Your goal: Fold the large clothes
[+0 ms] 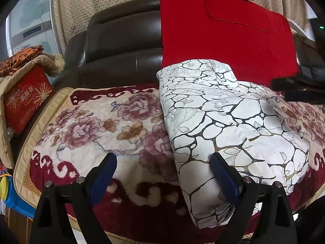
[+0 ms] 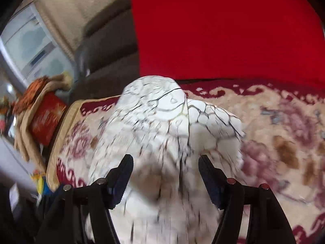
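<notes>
A white garment (image 1: 223, 126) with a dark and gold crackle pattern lies folded in a thick bundle on the floral sofa cover (image 1: 97, 126). My left gripper (image 1: 163, 162) is open just above the cover, its right finger (image 1: 221, 170) at the garment's near left edge. In the right wrist view the same white garment (image 2: 162, 122) is blurred and bulges up between the fingers. My right gripper (image 2: 165, 162) is open with the cloth between its jaws. The other gripper shows as a dark shape (image 1: 300, 89) at the right in the left wrist view.
A red cloth (image 1: 223, 32) hangs over the dark leather sofa back (image 1: 121, 40). A red box (image 1: 26, 99) under beige and orange cloths sits on the left armrest. A blue and yellow object (image 1: 8, 193) lies low at the left. The sofa's front edge is close below.
</notes>
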`<control>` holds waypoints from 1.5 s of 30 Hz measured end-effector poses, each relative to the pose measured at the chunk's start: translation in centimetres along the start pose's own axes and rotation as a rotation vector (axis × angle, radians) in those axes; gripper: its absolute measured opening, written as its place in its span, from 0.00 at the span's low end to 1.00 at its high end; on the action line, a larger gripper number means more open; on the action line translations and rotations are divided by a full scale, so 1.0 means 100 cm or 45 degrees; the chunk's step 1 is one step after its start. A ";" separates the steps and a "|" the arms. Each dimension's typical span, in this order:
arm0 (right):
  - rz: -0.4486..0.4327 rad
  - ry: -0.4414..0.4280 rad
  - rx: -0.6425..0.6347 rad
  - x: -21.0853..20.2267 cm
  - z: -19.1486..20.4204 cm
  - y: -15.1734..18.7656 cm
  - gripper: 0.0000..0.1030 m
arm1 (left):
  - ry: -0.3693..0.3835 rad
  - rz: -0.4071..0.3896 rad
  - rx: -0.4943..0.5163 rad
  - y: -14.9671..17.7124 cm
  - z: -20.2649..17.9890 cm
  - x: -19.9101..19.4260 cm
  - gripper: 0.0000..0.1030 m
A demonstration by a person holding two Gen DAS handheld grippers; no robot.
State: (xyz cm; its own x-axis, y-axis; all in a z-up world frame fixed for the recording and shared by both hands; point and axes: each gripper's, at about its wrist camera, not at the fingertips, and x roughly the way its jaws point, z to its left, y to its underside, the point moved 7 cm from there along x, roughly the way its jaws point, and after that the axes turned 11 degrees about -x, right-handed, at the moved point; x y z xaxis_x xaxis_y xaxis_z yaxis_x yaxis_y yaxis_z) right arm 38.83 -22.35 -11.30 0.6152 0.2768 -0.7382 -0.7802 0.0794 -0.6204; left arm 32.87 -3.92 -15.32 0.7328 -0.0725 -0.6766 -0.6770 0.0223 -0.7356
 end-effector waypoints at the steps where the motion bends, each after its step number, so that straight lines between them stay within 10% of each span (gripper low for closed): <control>1: -0.013 0.005 -0.025 -0.012 0.005 0.007 0.68 | -0.002 -0.001 0.001 0.000 0.000 0.000 0.91; 12: 0.116 0.086 -0.058 0.045 0.002 0.083 0.71 | -0.028 -0.014 0.040 0.002 -0.003 0.002 0.91; 29: -0.253 0.117 -0.089 -0.128 0.026 0.064 0.72 | -0.243 -0.173 -0.017 -0.020 0.004 -0.106 0.92; 45: -0.373 0.181 -0.144 -0.207 0.052 0.095 0.77 | -0.375 -0.391 -0.025 -0.030 0.000 -0.229 0.97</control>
State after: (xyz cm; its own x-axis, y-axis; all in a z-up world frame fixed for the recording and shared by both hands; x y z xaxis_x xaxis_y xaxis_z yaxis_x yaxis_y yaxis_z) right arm 18.13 -22.40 -0.50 0.8271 0.1209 -0.5489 -0.5554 0.0268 -0.8311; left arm 18.13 -2.29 2.42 0.8868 0.2153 -0.4090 -0.4236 0.0245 -0.9055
